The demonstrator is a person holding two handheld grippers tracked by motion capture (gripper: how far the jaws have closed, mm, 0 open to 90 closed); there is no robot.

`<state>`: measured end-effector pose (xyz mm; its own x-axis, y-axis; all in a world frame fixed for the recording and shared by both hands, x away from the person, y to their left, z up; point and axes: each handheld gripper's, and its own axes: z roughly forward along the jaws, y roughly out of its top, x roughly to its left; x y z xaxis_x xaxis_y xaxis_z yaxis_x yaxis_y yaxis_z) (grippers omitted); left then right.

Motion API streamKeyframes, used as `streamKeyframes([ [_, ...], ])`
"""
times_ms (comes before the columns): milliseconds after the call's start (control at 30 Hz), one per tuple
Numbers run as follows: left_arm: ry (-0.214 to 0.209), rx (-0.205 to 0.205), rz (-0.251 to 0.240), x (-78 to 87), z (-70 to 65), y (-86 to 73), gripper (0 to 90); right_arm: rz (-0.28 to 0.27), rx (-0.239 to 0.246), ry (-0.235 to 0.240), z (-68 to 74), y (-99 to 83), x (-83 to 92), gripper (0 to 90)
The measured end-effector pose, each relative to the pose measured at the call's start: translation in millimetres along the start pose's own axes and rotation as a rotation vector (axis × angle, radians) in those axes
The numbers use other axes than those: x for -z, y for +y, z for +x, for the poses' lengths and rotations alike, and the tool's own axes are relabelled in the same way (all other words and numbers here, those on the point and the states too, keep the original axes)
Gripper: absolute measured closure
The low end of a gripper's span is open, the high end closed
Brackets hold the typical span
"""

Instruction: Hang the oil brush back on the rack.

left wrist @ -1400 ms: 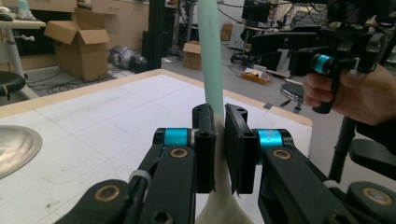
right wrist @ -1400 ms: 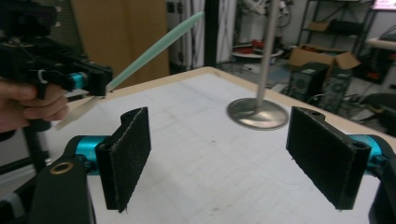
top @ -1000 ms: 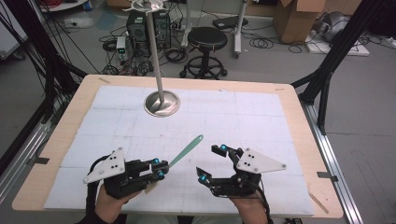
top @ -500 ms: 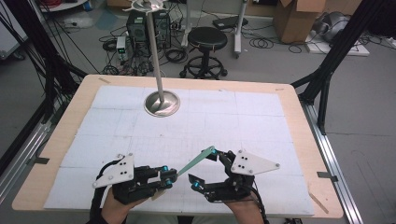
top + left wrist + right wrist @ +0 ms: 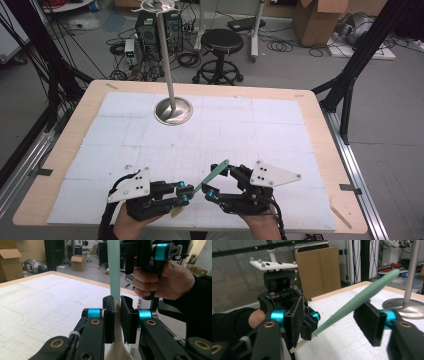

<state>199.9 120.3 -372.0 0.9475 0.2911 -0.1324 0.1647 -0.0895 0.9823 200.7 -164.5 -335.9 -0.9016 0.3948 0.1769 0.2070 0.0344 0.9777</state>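
- Left gripper view: the left gripper (image 5: 116,320) is clenched on a pale green spatula (image 5: 113,270), its pads pressing the handle where green meets the cream-coloured lower end.
- From that grip the spatula's handle rises straight up between the jaws and runs out of the top of that view.
- Beyond it a hand (image 5: 160,281) holds the other gripper.
- Right gripper view: the right gripper (image 5: 334,322) has just been closing, with the green handle (image 5: 359,300) slanting between its jaws; the right-hand pad meets the handle, the left-hand pad stands well clear, so nothing is clamped yet.
- High view: both grippers sit near the front edge of the table (image 5: 320,115), left gripper (image 5: 186,192) and right gripper (image 5: 220,182) facing each other, the spatula (image 5: 212,176) bridging them at a slant above the white gridded mat (image 5: 280,130).
- Well apart, towards the far side of the mat, a metal stand (image 5: 173,110) rises on a round base.
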Motion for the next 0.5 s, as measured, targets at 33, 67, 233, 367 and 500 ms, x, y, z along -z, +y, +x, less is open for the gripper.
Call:
streamKeyframes([
  [33, -0.003, 0.0, 0.004, -0.3, 0.0, -0.3, 81.7, 0.001, 0.003, -0.002, 0.3, 0.1, -0.1, 45.0],
  [67, -0.005, 0.001, 0.005, -0.8, -0.1, -0.6, 81.7, 0.003, 0.001, 0.0, 0.7, 0.1, 0.1, 46.7],
  [233, -0.012, -0.001, 0.019, -4.0, -1.9, -2.3, 81.6, 0.0, -0.001, 0.019, 1.4, 0.9, 0.7, 54.0],
  [367, -0.023, -0.004, 0.031, -7.4, -3.8, -4.1, 81.6, 0.003, -0.001, 0.042, 3.2, 2.0, 0.6, 61.7],
  [500, -0.027, -0.01, 0.036, -9.3, -5.2, -5.0, 81.6, 0.002, -0.017, 0.047, 3.5, 2.0, 0.5, 67.0],
])
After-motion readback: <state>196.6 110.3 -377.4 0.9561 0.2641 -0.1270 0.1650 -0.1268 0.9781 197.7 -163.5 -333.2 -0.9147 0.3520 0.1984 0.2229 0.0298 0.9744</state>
